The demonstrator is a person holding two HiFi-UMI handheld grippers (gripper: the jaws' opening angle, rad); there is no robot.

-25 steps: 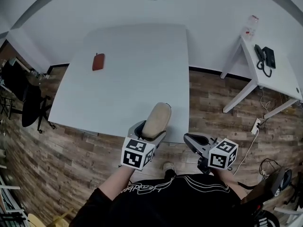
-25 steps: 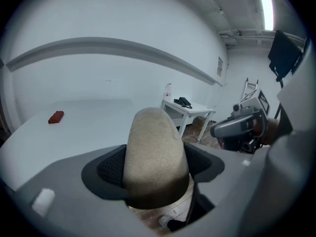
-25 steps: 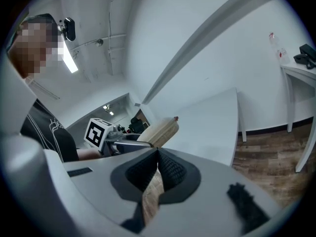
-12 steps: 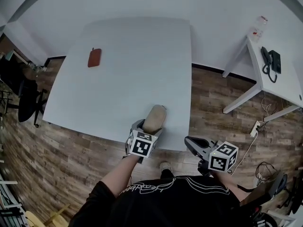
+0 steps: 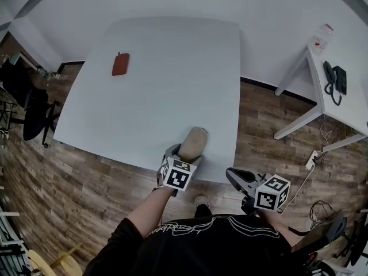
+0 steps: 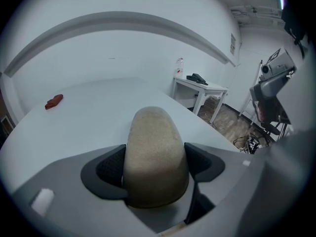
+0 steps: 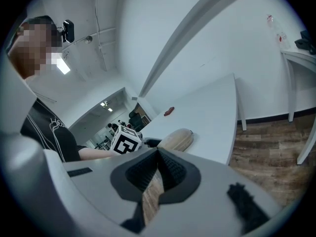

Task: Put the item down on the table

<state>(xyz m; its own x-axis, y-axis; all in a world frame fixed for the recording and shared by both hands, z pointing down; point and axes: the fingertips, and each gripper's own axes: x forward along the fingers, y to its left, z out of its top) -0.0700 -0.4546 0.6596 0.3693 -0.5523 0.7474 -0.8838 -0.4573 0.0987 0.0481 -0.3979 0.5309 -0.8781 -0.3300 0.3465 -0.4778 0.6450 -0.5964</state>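
Note:
A tan, rounded oblong item [image 5: 193, 142] is clamped between the jaws of my left gripper [image 5: 185, 153], which is shut on it. It sits low over the near right corner of the white table [image 5: 172, 68]; whether it touches the top I cannot tell. In the left gripper view the item [image 6: 155, 152] fills the gap, with both dark pads [image 6: 109, 168] pressed on its sides. My right gripper [image 5: 234, 176] hangs off the table's near edge over the wooden floor, shut with nothing in it [image 7: 158, 169]. From there the item [image 7: 177, 139] shows at the table's edge.
A small red pouch [image 5: 119, 64] lies at the table's far left. A white side desk [image 5: 345, 105] stands at the right with a black phone [image 5: 336, 79] and a bottle [image 5: 322, 38]. A black chair [image 5: 29, 111] is at the left, cables [image 5: 313, 157] on the floor.
My left gripper has carried the tan item a little forward over the table's near edge. The right gripper has barely moved.

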